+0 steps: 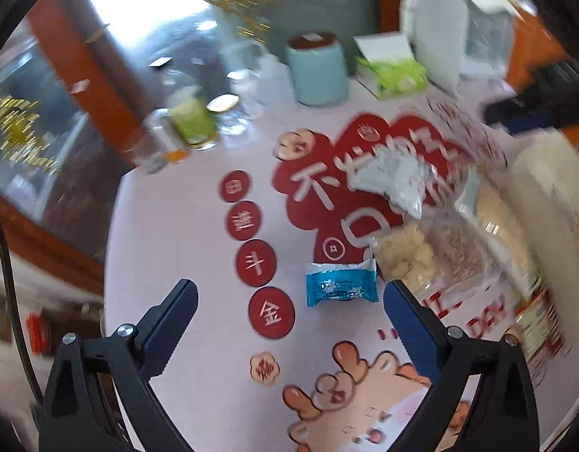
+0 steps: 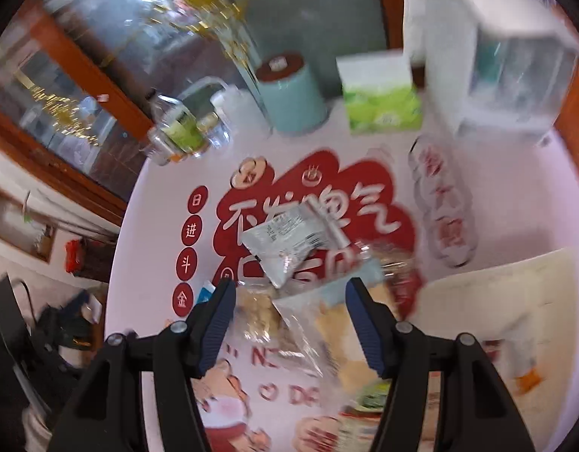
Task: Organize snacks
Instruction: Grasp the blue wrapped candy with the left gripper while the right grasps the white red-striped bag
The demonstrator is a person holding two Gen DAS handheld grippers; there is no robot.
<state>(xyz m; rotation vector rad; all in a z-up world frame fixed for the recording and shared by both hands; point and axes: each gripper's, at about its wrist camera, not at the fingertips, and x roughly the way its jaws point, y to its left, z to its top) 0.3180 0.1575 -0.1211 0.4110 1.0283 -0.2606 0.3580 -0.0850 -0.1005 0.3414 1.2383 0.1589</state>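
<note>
A small blue-wrapped snack [image 1: 340, 285] lies on the pink printed tablecloth [image 1: 199, 233], just ahead of my left gripper [image 1: 289, 297], which is open and empty above the table. To its right lie a silver-white snack packet [image 1: 393, 180] and clear bags of pale puffs [image 1: 406, 252]. In the right wrist view my right gripper [image 2: 289, 297] is open, with the clear snack bags [image 2: 289, 324] between and below its fingers and the silver packet [image 2: 285, 245] just beyond. A corner of the blue snack [image 2: 206, 290] shows at the left finger. A cream tray [image 2: 489, 301] lies to the right.
At the table's far side stand a teal canister [image 1: 319, 71], a green tissue box [image 1: 395, 71], a white appliance [image 1: 440, 19], plastic bottles [image 1: 176, 132] and a glass jug [image 2: 210, 113]. A clear stacked container [image 2: 444, 203] lies right. The table edge runs along the left.
</note>
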